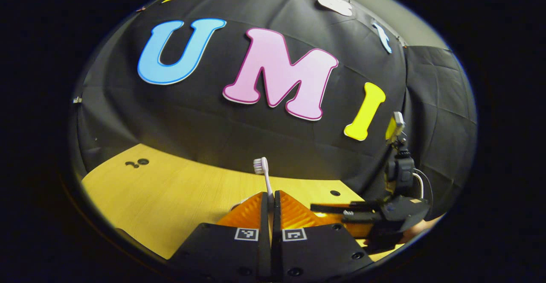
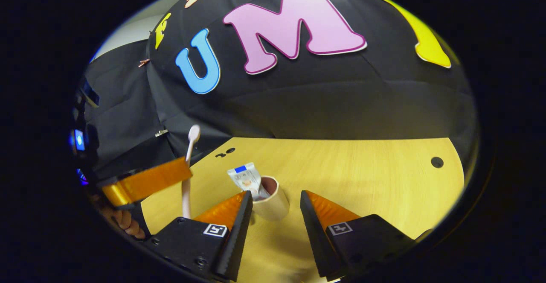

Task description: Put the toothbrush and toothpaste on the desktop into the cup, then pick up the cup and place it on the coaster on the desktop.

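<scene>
In the left gripper view, the left gripper (image 1: pixel 271 202) is clamped on the toothbrush (image 1: pixel 264 174), bristles up, above the wooden counter (image 1: pixel 170 197). In the right gripper view, the right gripper (image 2: pixel 273 208) stands apart around the cup (image 2: pixel 273 202) on the counter; the toothpaste (image 2: pixel 247 180) sits inside, and the toothbrush hangs just left of it.

A staged recording booth rather than a lived-in home: black cloth (image 2: pixel 341 103) is hanging as the wall on every side, pinned with small clips (image 2: pixel 161 133). A pale wooden tabletop (image 2: pixel 362 176) with drilled round holes (image 2: pixel 437 161) is sitting in front, perhaps for cables.
</scene>
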`<action>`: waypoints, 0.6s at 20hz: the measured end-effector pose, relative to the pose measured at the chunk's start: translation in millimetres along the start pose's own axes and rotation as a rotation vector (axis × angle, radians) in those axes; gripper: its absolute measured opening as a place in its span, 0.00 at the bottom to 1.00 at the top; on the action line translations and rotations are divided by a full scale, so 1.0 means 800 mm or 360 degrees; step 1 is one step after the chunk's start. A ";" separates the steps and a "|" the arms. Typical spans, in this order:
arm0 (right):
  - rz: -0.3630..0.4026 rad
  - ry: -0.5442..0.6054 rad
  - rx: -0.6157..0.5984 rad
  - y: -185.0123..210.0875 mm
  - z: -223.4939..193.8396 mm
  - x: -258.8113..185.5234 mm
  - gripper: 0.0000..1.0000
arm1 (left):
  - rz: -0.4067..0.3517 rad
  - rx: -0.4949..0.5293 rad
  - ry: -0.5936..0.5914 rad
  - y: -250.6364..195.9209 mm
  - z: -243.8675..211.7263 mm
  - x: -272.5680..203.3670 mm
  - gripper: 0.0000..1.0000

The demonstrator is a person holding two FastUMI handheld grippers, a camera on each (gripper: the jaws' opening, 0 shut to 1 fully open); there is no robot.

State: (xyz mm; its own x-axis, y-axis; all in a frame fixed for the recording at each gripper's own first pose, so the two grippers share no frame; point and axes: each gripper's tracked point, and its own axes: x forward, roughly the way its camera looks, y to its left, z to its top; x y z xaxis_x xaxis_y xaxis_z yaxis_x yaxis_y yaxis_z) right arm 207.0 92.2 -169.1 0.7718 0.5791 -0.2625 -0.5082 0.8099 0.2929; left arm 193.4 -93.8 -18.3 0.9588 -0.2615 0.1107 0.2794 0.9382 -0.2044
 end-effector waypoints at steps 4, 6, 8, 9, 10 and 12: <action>-0.0047 0.0037 0.0043 -0.014 -0.030 -0.042 0.70 | -0.0123 0.0180 -0.0094 -0.018 0.020 0.041 0.06; -0.0073 0.0058 0.0037 -0.019 -0.047 -0.062 0.70 | -0.0170 0.0287 -0.0117 -0.022 0.021 0.063 0.06; -0.0088 0.0085 0.0027 -0.020 -0.062 -0.077 0.70 | -0.0193 0.0350 -0.0127 -0.020 0.017 0.087 0.06; -0.0097 0.0100 0.0027 -0.021 -0.068 -0.081 0.70 | -0.0181 0.0383 -0.0114 -0.014 0.011 0.100 0.06; -0.0106 0.0112 0.0032 -0.022 -0.074 -0.087 0.70 | -0.0166 0.0428 -0.0093 -0.007 0.005 0.111 0.06; -0.0119 0.0124 0.0057 -0.024 -0.084 -0.096 0.70 | -0.0171 0.0495 -0.0057 -0.002 -0.011 0.130 0.06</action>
State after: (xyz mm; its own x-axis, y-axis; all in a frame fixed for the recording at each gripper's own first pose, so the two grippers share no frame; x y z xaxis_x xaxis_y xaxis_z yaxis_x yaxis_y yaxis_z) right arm 131.4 38.2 -216.4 0.7743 0.5240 -0.3549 -0.4354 0.8480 0.3021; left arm 293.3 -124.1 -14.8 0.9207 -0.3598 0.1510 0.3449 0.9314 0.1167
